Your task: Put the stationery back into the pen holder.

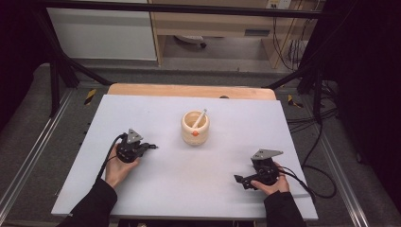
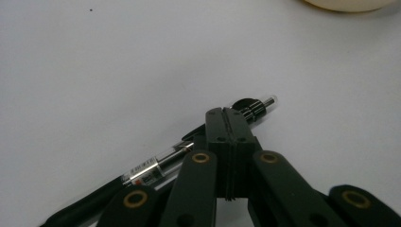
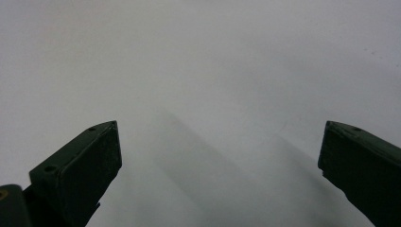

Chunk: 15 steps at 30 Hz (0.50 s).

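Note:
A cream cup [image 1: 195, 128] with an orange dot stands mid-table, and a white pen [image 1: 200, 117] leans inside it. My left gripper [image 1: 152, 146] rests on the table left of the cup, pointing right. In the left gripper view its jaws [image 2: 230, 124] are pressed together with no gap. A clear-barrelled pen [image 2: 156, 166] with a black grip lies crosswise under them on the table, its tip [image 2: 268, 100] poking out past them. My right gripper [image 1: 239, 179] lies at the front right, pointing left. It is open [image 3: 220, 156] over bare table, with nothing between its fingers.
The white tabletop [image 1: 156, 189] sits on a wooden board [image 1: 189, 90] that shows at the far edge. Black frame bars and cables run along both sides. A cable [image 1: 317, 189] trails off the table's right edge.

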Each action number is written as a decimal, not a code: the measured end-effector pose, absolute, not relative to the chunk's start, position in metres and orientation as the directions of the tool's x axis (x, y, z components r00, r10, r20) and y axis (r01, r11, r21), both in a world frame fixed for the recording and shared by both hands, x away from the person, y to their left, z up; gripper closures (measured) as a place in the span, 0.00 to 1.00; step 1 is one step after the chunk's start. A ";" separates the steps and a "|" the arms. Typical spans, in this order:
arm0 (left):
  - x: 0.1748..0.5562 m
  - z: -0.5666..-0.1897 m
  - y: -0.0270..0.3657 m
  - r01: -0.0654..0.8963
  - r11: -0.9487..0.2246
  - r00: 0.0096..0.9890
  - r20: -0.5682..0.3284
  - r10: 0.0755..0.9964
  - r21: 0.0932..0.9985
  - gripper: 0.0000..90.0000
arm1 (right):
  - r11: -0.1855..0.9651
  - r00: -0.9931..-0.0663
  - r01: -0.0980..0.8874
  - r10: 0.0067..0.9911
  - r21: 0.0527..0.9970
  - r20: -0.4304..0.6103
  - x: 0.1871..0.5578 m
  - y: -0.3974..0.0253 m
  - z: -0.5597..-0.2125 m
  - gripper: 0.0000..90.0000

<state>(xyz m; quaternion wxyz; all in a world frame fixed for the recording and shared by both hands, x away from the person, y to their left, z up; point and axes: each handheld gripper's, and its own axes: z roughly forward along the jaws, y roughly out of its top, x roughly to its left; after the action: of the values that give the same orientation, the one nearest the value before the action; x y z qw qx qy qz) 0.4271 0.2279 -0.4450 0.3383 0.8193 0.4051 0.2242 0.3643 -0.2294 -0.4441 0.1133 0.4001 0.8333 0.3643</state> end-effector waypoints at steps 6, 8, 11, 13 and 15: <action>0.429 -0.428 0.243 0.511 -0.446 0.568 0.100 0.817 0.735 1.00 | 0.415 -0.654 0.585 0.749 0.697 0.104 0.364 -0.230 -0.444 0.01; 0.433 -0.424 0.250 0.521 -0.436 0.552 0.099 0.828 0.734 1.00 | 0.414 -0.654 0.586 0.749 0.697 0.105 0.364 -0.230 -0.444 0.01; 0.439 -0.422 0.258 0.541 -0.441 0.542 0.105 0.834 0.716 1.00 | 0.414 -0.654 0.587 0.749 0.696 0.106 0.364 -0.229 -0.444 0.01; 0.443 -0.424 0.262 0.552 -0.445 0.537 0.108 0.837 0.705 1.00 | 0.415 -0.654 0.587 0.749 0.696 0.105 0.365 -0.229 -0.445 0.01; 0.447 -0.428 0.265 0.566 -0.449 0.534 0.107 0.839 0.692 1.00 | 0.416 -0.655 0.584 0.749 0.697 0.102 0.365 -0.229 -0.445 0.01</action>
<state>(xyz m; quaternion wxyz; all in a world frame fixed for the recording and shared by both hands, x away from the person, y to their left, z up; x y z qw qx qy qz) 0.4470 0.2648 -0.4277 0.3047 0.8210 0.4276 0.2240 0.3648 -0.2291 -0.4450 0.1131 0.3997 0.8337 0.3638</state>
